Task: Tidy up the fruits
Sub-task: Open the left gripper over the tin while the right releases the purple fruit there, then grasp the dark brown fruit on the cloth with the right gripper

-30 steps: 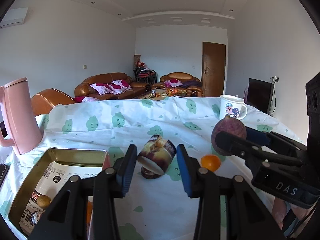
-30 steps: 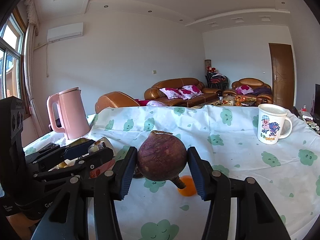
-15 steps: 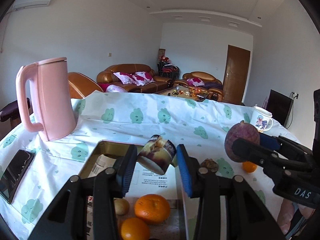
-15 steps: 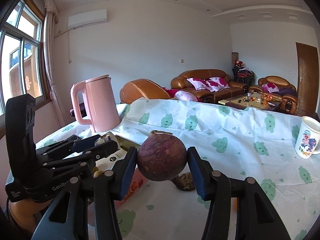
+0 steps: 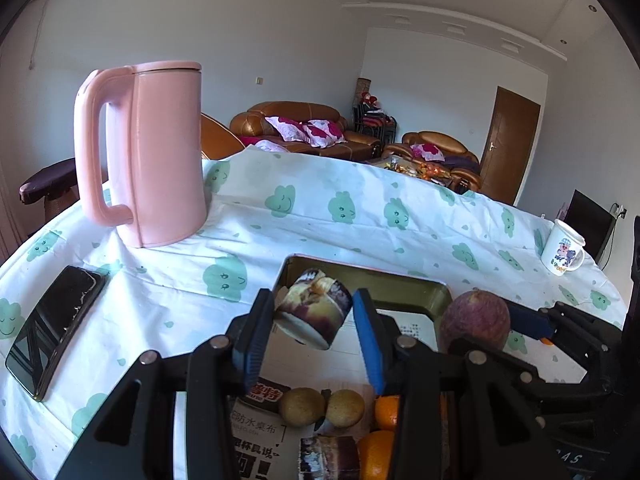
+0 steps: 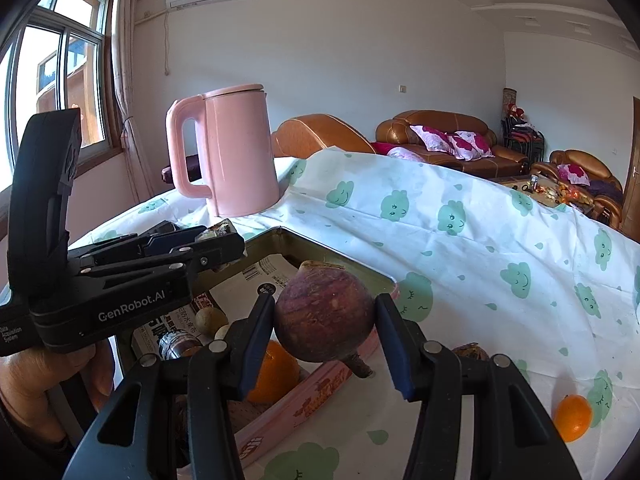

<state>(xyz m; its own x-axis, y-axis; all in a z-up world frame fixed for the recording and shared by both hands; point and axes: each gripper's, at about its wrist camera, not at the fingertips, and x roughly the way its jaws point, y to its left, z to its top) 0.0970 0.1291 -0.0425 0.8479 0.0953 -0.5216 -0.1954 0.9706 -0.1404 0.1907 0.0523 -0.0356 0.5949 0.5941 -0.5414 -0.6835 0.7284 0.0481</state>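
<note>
A home living room: leather sofas (image 5: 304,124), kettle (image 5: 152,152) on clothed table (image 5: 320,216).

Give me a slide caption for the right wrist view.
Right gripper carries a purple round fruit over the tray, beside the pink kettle.

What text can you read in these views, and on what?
"GenRobot.AI": side of the black left hand-held gripper.
"Data Acquisition System": same body, small.
"防水桌布": printed paper lining the gold metal tray.
White cartoon mug: lettering too small to read.
Pink tray rim: blurred.
</note>
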